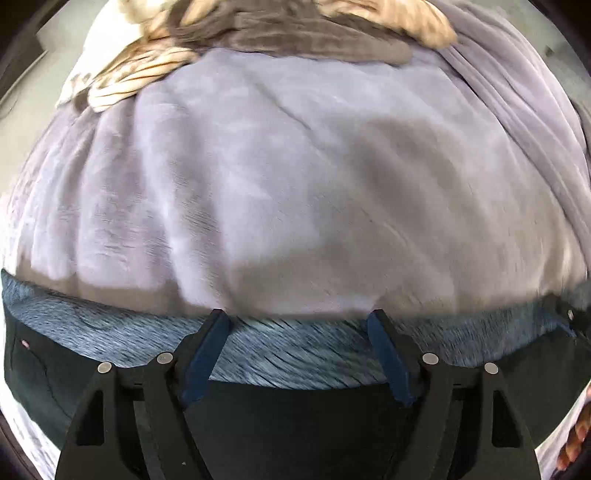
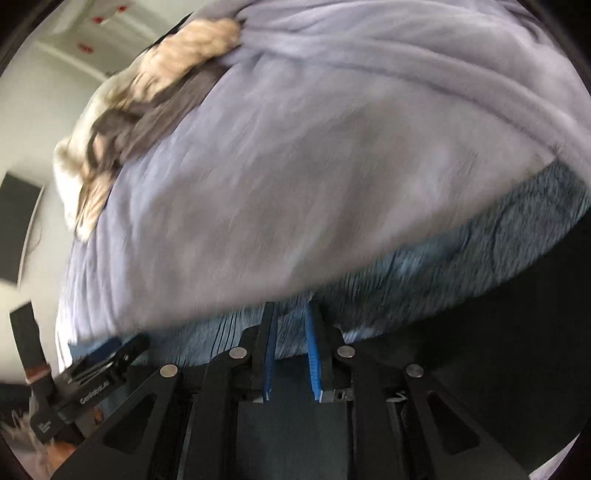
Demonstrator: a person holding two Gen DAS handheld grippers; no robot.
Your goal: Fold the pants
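Dark pants with a fuzzy blue-grey inner lining (image 1: 295, 350) lie across the near edge of a bed covered by a lilac plush blanket (image 1: 277, 184). My left gripper (image 1: 297, 317) is open wide, its blue-padded fingers (image 1: 205, 362) spread over the lining, holding nothing. In the right wrist view the lining (image 2: 461, 254) runs across the lower right with the dark outer cloth (image 2: 498, 332) below it. My right gripper (image 2: 291, 314) is open by a narrow gap above the lining. The left gripper (image 2: 107, 354) shows at the lower left there. Both views are motion-blurred.
A heap of tan, brown and cream bedding (image 1: 258, 33) lies at the far end of the bed and also shows in the right wrist view (image 2: 155, 96). A rolled fold of the blanket (image 2: 424, 74) runs along the right side. A dark panel (image 2: 18, 225) hangs on the wall.
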